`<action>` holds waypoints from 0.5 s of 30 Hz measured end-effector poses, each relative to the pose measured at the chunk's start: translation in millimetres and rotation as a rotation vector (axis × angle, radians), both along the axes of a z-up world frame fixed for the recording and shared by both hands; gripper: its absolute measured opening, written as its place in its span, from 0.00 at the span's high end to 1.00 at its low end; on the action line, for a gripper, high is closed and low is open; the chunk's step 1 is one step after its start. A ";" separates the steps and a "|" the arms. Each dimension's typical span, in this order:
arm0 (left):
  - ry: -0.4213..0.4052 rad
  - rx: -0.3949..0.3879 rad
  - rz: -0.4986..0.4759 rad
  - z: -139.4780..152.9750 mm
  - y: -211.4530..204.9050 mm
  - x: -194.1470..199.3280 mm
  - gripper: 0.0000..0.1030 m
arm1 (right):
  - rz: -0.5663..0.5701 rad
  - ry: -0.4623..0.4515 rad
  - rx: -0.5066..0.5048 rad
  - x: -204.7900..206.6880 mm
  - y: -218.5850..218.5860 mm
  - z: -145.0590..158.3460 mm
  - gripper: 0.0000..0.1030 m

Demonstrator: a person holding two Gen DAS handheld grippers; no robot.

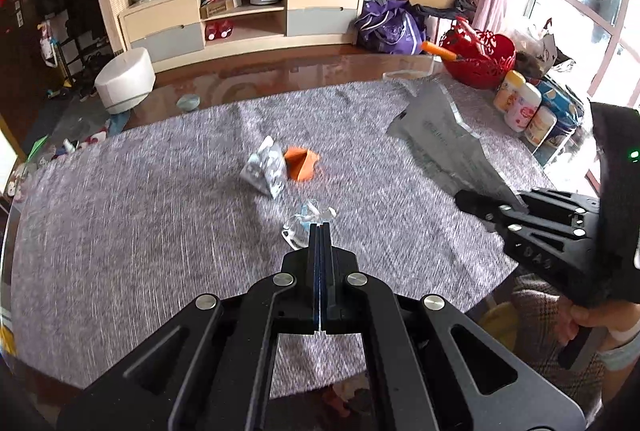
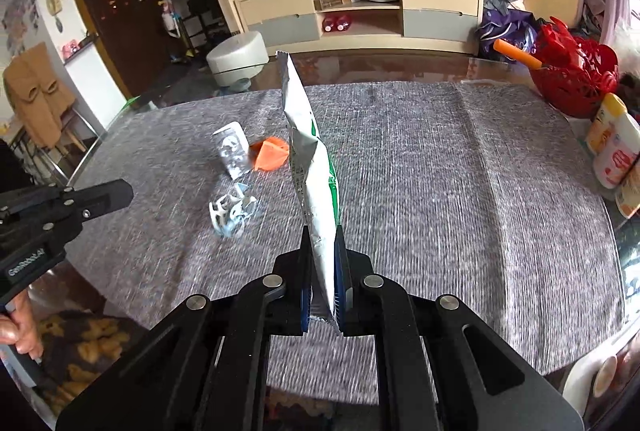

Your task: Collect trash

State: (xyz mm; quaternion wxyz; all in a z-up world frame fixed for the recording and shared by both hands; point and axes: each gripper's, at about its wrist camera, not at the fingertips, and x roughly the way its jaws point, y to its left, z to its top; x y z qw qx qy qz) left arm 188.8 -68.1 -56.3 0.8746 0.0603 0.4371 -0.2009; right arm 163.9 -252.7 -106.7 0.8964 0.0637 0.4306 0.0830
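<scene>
Empty snack bag (image 2: 314,167) stood edge-on above the grey cloth (image 2: 440,171), its bottom end clenched betw. the right gripper (image 2: 323,263) pads. Left gripper (image 1: 320,231) was fully closed w/ nothing in it, over the crumpled clear wrapper (image 1: 306,225). Blister pack (image 1: 266,167) & orange scrap (image 1: 301,164) lay mid-cloth, toward its far edge

Wide bare grey cloth (image 2: 440,171) lies open on the right — three scraps cluster mid-left: a blister pack (image 2: 233,150), an orange scrap (image 2: 271,153), clear plastic (image 2: 232,211). The red basket (image 2: 576,79) and bottles (image 2: 612,147) crowd the far right edge.
</scene>
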 end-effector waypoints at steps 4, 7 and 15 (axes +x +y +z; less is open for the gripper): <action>0.037 0.014 0.004 -20.2 2.9 2.9 0.94 | -0.001 0.007 0.004 -2.3 -4.7 -7.2 0.90; 0.055 0.011 0.016 -39.0 4.1 12.7 0.74 | 0.006 0.005 -0.009 -1.3 -5.6 -12.9 0.90; 0.079 0.036 0.009 -76.7 -10.6 47.0 0.49 | 0.016 0.021 0.034 9.2 -8.2 -30.5 0.90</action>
